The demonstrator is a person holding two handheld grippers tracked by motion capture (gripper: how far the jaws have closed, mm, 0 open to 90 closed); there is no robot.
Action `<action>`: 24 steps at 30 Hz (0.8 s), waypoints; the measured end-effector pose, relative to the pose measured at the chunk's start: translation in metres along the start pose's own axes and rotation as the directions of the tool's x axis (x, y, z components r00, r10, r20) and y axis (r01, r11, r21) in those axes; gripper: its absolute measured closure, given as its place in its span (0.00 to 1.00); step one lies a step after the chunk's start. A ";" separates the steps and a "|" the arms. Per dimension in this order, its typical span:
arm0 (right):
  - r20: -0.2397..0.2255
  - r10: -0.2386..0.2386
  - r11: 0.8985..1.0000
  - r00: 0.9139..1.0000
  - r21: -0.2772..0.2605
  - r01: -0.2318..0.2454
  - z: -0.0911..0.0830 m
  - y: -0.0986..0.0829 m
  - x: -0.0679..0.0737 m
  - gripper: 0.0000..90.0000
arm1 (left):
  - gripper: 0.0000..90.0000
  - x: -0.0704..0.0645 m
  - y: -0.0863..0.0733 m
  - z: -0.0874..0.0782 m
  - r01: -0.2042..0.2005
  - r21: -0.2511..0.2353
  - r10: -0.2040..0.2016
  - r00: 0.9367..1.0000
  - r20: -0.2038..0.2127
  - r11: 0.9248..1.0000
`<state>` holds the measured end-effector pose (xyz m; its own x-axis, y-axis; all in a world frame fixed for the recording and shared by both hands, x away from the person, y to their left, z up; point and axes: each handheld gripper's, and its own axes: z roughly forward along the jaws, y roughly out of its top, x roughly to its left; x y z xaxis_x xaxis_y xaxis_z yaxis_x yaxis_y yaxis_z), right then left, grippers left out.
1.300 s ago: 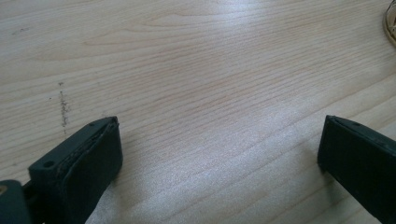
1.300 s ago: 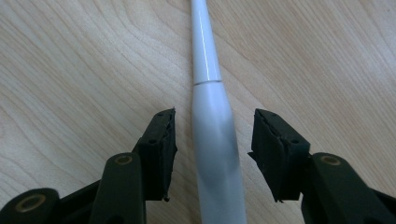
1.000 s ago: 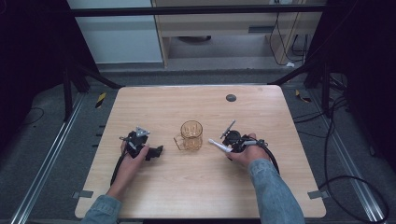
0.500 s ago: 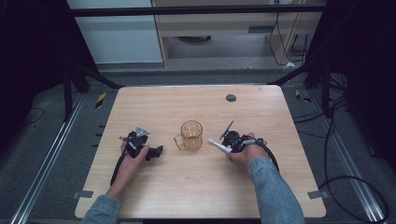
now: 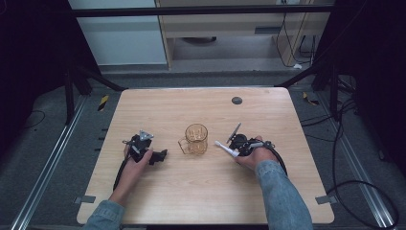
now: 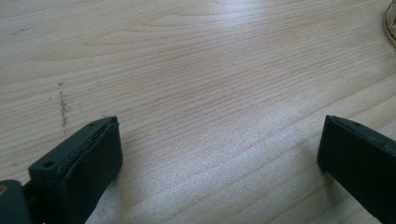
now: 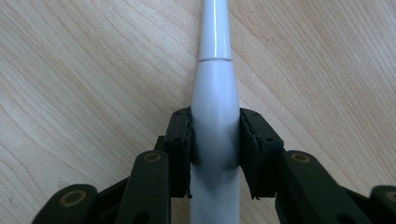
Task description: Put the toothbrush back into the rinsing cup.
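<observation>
White plastic, a slim pen-like stick [image 7: 215, 116] is clamped at its thick end by the right tool [image 5: 229, 143], tip aimed toward the amber glass mug [image 5: 195, 139] mid-surface [image 5: 287, 191], likely for dropping in. The left tool [image 5: 158, 155] rests beside, jaws wide apart, empty.

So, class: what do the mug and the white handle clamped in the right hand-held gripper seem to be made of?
Mug: probably amber-tinted glass or clear plastic, since the table shows through it.
White handle: likely glossy plastic, smooth with a bright highlight and a moulded seam, clamped in the right hand-held gripper.
</observation>
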<state>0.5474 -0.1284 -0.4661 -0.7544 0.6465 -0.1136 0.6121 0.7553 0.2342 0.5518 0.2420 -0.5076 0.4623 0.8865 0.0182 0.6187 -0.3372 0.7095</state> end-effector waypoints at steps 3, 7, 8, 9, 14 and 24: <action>-0.003 -0.003 1.000 1.000 0.002 0.003 0.000 0.001 0.000 0.74 | 0.00 0.000 0.000 0.000 -0.001 0.000 0.001 1.000 -0.001 1.000; -0.015 -0.006 1.000 1.000 0.010 0.006 -0.002 0.001 -0.001 0.74 | 0.00 0.000 0.000 0.000 -0.002 0.000 0.002 1.000 0.000 1.000; -0.016 0.006 1.000 1.000 -0.001 -0.006 -0.003 0.001 0.000 0.74 | 0.00 0.000 0.000 0.000 -0.002 0.000 0.002 1.000 0.000 1.000; -0.013 0.017 1.000 1.000 -0.004 -0.017 -0.005 0.001 0.000 0.74 | 0.00 0.000 0.000 0.000 -0.002 0.000 0.002 1.000 0.001 1.000; -0.013 0.060 0.998 0.998 -0.030 -0.061 -0.016 0.000 -0.004 0.74 | 0.00 0.000 0.000 0.000 -0.001 0.000 0.001 1.000 0.001 1.000; 0.002 0.140 0.982 0.990 -0.131 -0.139 -0.038 -0.007 -0.014 0.74 | 0.00 0.000 0.000 0.000 -0.001 0.000 0.001 1.000 0.002 1.000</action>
<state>0.5451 -0.1468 -0.4297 -0.6607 0.7462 -0.0813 0.6745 0.6377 0.3719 0.5519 0.2422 -0.5076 0.4641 0.8856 0.0175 0.6180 -0.3379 0.7099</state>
